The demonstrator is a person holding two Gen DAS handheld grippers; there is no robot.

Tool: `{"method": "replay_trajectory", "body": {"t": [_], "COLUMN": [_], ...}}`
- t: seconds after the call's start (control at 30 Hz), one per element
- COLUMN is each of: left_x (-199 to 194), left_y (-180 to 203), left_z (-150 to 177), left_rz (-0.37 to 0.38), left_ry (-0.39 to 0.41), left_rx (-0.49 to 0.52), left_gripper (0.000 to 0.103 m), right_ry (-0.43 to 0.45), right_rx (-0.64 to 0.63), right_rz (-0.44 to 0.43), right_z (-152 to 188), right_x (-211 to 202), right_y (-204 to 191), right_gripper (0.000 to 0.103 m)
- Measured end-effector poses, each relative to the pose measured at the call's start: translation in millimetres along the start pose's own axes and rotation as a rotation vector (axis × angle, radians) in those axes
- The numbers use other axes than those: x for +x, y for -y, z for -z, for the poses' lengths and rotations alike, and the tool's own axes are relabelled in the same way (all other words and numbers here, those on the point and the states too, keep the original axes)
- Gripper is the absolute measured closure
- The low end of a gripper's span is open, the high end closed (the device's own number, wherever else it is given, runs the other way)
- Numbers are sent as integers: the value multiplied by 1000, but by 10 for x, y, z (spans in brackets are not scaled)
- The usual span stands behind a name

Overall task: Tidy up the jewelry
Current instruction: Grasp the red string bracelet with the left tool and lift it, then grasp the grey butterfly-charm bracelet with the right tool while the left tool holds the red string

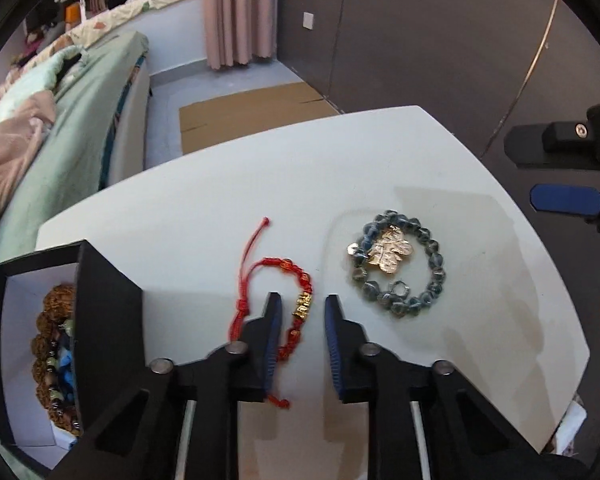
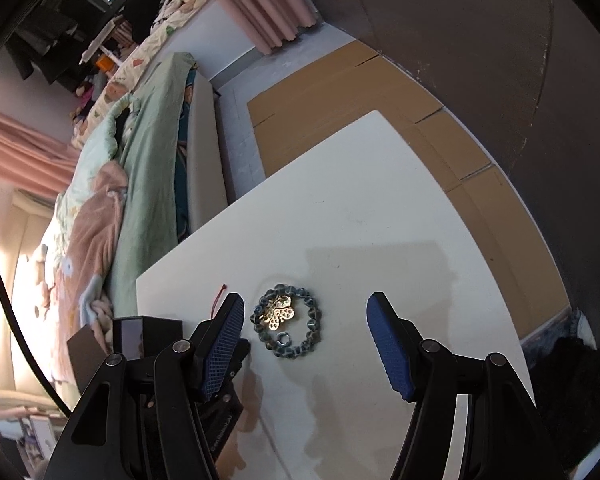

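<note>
The red bracelet (image 1: 288,312) lies flat on the white table (image 1: 380,168), its gold bead section framed between the parted jaws of the left tongs (image 1: 300,300), which hold nothing yet. The grasp is judged best made by lowering the tips until they meet the table, then closing across the cord at the gold beads, where the stiffest and thickest part is offered; a pinch on the loose tail risks the cord slipping out. The bracelet is a thin knotted cord, soft and limp, strung with small round red beads and a short run of ribbed gold ones, with a long tail ending in a knot. Just to its right a ring of glossy blue-grey beads (image 1: 400,264) is seen, with a flat gold charm (image 1: 392,254) lying over it and a small metal ring beside it. The right tongs (image 2: 304,320) are held wide open and empty above that bead ring. At the left a black box (image 1: 60,344) with a pale lining holds rough brown beads (image 1: 52,340).
</note>
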State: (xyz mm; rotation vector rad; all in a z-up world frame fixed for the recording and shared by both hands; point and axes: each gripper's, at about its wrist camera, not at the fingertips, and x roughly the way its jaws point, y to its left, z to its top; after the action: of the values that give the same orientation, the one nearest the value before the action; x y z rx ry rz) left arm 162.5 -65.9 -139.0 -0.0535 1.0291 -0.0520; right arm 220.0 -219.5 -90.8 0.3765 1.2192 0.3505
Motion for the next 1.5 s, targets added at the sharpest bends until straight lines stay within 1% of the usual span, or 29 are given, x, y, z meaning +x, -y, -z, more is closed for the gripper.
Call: {"method": "replay_trajectory", "body": {"t": [0.1,0.23,0.33,0.4,0.53,0.57,0.6,0.77,0.8,0.83,0.9,0.97,1.03,1.17,1.27,1.37,1.5], "left_x": [-23,-229,-386,-479,-646,-659,-701,-831,-849,-889,-957,-1006,-1067,-1210,-1305,-1345,-1368], "left_y": [-180,-241,-329,-383,-475,-476,-511,-619,-633,-662,-703,-737,-791,-957,-1050,-1147,-1278], "left_z": [-4,-62,-94,-112,-126,-134,-132,-146,-139,-128,-101,-79,-57,-10,34,64,103], "left_rz": [74,83,116,129,148,150,153,166,169,174,176,173,169,166,155,144,127], "left_ry": [-3,60,97,119,156,160,170,201,205,212,222,230,240,275,296,300,295], "left_rx": [-96,-104,-135,-149,-168,-173,-183,-209,-212,-218,-225,-230,-237,-272,-288,-310,-339], "left_gripper": [97,97,97,97,97,97,97,97,97,97,97,97,97,97,97,97,97], "right_ry": [-10,-19,-39,-62,-95,-104,-109,-115,-123,-112,-98,-84,-78,-33,7,43,66], "right_rx": [-14,-42,-60,-69,-102,-114,-123,-160,-169,-182,-218,-247,-250,-214,-190,-182,-187], "right_rz": [15,43,75,84,119,128,137,205,219,238,289,312,305,247,158,78,10], "right_z": [23,48,63,81,129,143,157,211,224,228,250,288,308,307,295,310,375], "right_x": [40,112,209,298,470,512,547,675,707,702,701,700,670,476,272,99,-25], "right_y": [-26,-73,-99,-113,-190,-221,-240,-317,-325,-346,-374,-392,-388,-339,-329,-358,-425], "right_gripper": [38,40,49,57,65,70,71,73,78,80,89,93,93,93,93,93,93]}}
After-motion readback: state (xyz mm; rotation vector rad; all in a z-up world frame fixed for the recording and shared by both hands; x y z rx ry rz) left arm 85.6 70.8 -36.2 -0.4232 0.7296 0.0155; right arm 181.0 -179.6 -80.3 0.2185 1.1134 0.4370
